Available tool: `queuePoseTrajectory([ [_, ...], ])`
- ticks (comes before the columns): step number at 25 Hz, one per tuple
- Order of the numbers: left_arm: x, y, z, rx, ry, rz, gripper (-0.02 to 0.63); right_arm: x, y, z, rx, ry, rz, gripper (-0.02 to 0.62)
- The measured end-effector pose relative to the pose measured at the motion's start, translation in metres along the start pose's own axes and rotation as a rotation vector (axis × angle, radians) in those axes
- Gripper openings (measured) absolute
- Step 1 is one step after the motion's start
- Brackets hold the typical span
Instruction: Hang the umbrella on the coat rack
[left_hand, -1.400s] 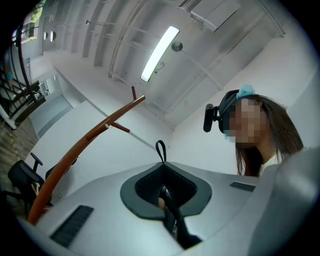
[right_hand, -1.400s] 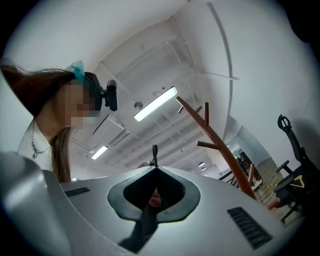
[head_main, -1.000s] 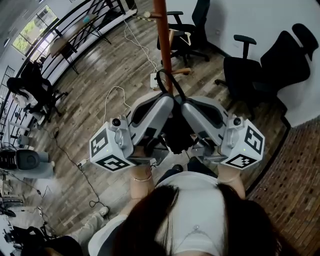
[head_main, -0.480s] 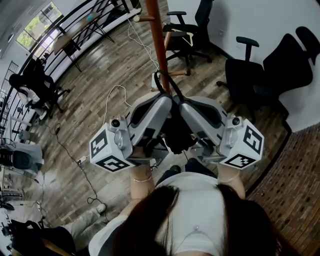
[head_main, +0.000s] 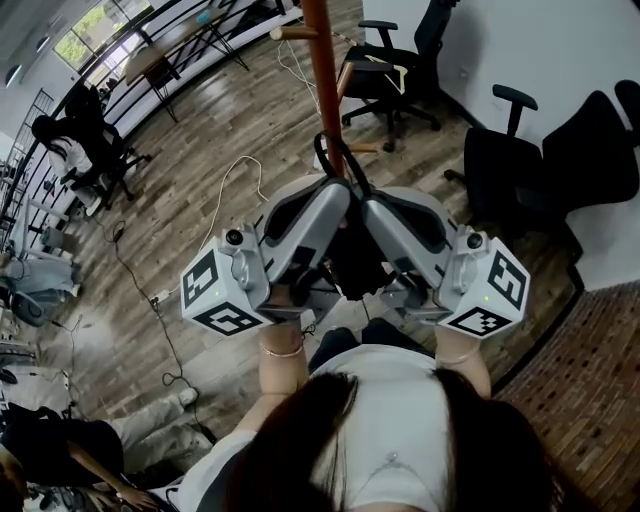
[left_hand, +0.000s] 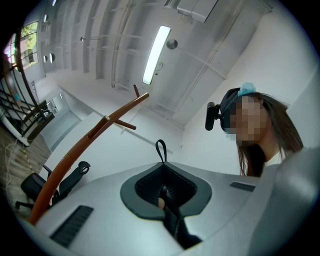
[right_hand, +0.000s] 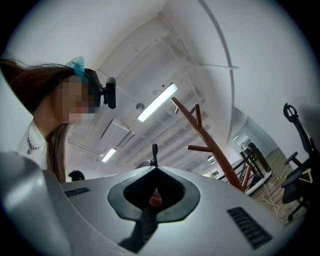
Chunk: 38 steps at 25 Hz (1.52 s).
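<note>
The umbrella (head_main: 352, 268) is black and folded (a compact one), pinched between my left tool (head_main: 330, 205) and right tool (head_main: 378, 210). Its wrist loop (head_main: 335, 160) stands upward beside the coat rack (head_main: 325, 80), an upright reddish-brown wooden pole with short pegs (head_main: 292, 33); whether they touch, I cannot tell.

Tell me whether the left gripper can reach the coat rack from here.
Likely yes: the coat rack stands just ahead of the left gripper, nothing between them; the gripper is shut on the umbrella.
</note>
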<state>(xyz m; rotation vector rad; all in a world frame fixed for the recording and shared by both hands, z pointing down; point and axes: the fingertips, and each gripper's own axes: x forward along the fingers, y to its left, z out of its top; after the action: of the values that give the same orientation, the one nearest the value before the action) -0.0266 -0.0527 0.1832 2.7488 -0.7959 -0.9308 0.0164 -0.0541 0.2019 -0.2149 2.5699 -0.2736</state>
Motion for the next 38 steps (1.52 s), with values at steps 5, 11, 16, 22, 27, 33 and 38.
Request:
queuePoseTrajectory([
  [5, 0.002, -0.006, -0.003, 0.025, -0.009, 0.026, 0.011, -0.004, 0.003, 0.002, 0.000, 0.003, 0.016, 0.035],
  [11, 0.000, 0.000, 0.004, 0.041, -0.011, 0.035, 0.011, 0.004, -0.002, 0.001, 0.009, 0.000, 0.016, 0.035],
  [16, 0.000, 0.005, 0.006, 0.056, 0.004, 0.023, 0.011, 0.010, -0.005, -0.002, -0.006, -0.011, 0.003, 0.035],
  [22, -0.002, 0.011, 0.007, 0.053, 0.016, 0.003, 0.011, 0.014, -0.008, -0.006, -0.029, -0.023, -0.024, 0.035],
  [27, -0.005, 0.025, 0.020, 0.054, 0.024, -0.022, 0.011, 0.032, -0.016, -0.009, -0.045, -0.040, -0.042, 0.035],
  [33, -0.004, 0.044, 0.036, 0.062, 0.026, -0.053, 0.011, 0.053, -0.028, -0.009, -0.071, -0.054, -0.057, 0.035],
  [38, 0.002, 0.062, 0.044, 0.067, 0.028, -0.074, 0.011, 0.067, -0.044, -0.007, -0.095, -0.058, -0.073, 0.035],
])
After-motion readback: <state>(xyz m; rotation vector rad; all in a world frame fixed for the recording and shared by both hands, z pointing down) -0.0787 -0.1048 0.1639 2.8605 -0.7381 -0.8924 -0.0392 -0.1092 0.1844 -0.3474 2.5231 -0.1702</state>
